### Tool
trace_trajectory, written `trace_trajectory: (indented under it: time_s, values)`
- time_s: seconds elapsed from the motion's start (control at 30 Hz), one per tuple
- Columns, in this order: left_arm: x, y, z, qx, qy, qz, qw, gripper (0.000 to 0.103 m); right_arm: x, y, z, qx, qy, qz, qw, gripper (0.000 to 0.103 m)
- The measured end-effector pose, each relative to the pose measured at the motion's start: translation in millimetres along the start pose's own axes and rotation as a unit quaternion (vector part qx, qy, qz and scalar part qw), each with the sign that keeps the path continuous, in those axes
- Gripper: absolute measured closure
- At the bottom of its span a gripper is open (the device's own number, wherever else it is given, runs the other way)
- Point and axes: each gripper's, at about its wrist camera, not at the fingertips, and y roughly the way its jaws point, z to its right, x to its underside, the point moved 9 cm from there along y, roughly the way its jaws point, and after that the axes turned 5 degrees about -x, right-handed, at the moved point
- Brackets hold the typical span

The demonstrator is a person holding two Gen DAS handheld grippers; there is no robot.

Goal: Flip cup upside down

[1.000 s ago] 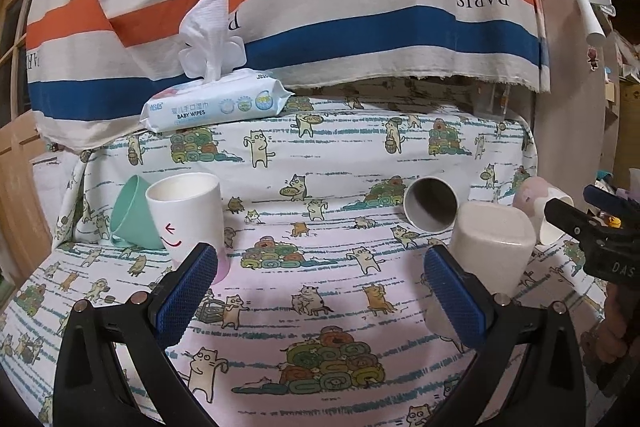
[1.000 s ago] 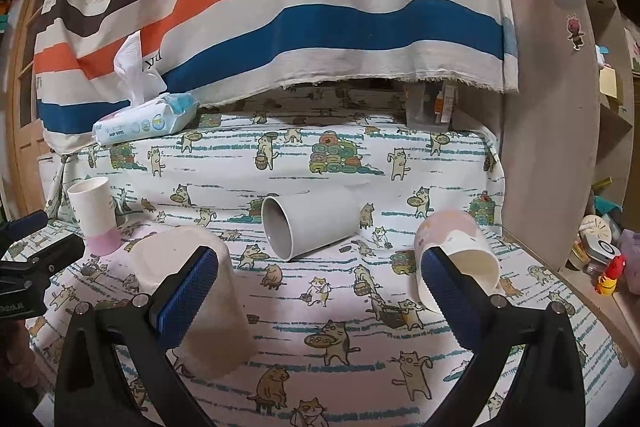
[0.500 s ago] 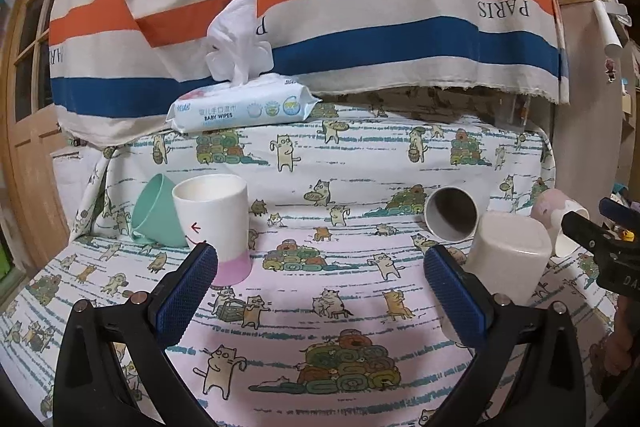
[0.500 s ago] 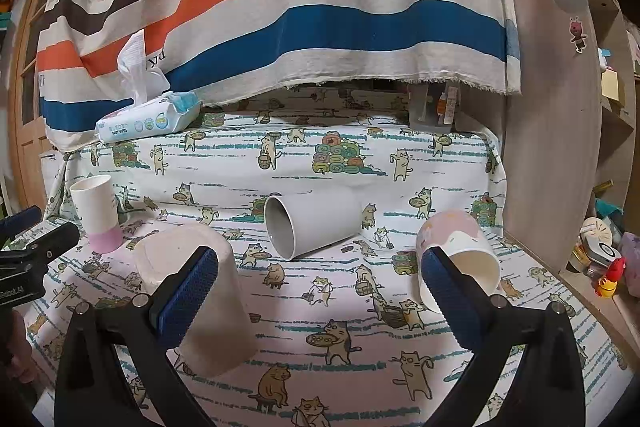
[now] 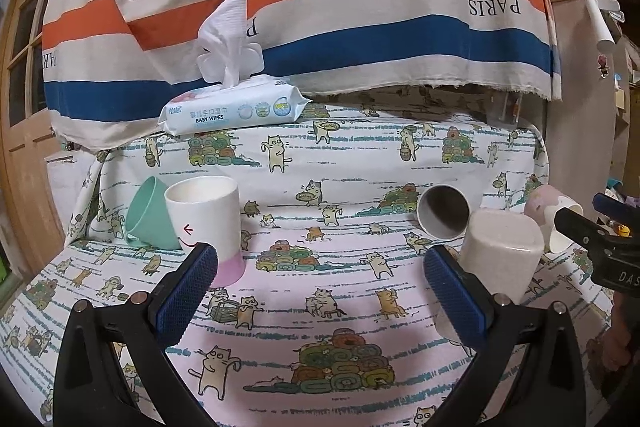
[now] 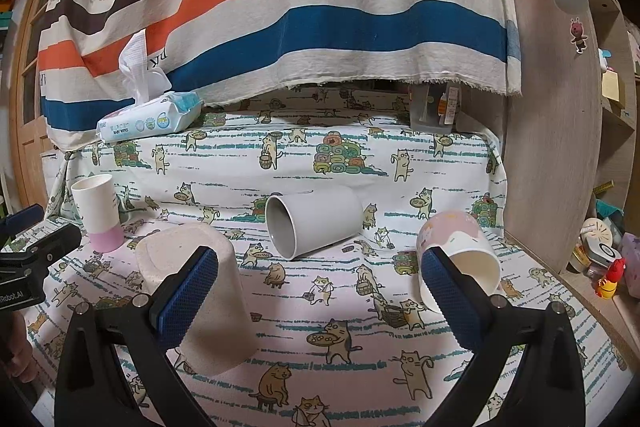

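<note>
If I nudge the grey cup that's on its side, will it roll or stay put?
The grey cup lies on its round wall, so a sideways nudge would probably set it rolling. It looks slightly tapered, so it may curve rather than run straight. The soft cloth beneath should slow it quickly.

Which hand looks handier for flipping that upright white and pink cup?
Probably the left. The left gripper is open, with the white and pink cup just beyond its left finger; from the right gripper it stands far off.

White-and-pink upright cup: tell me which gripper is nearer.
Left. The left gripper is just before the white-and-pink cup; the right gripper sits far across the table.
</note>
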Motion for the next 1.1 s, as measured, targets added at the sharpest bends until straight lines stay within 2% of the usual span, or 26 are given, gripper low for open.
trace_trajectory:
  time_s: [1.1]
  values:
    - [4.1, 3.9, 3.2, 0.005, 0.008, -0.016, 0.9998, 0.000, -0.1, -0.4, 0.8, 0.001, 0.001, 0.000, 1.000, 0.001]
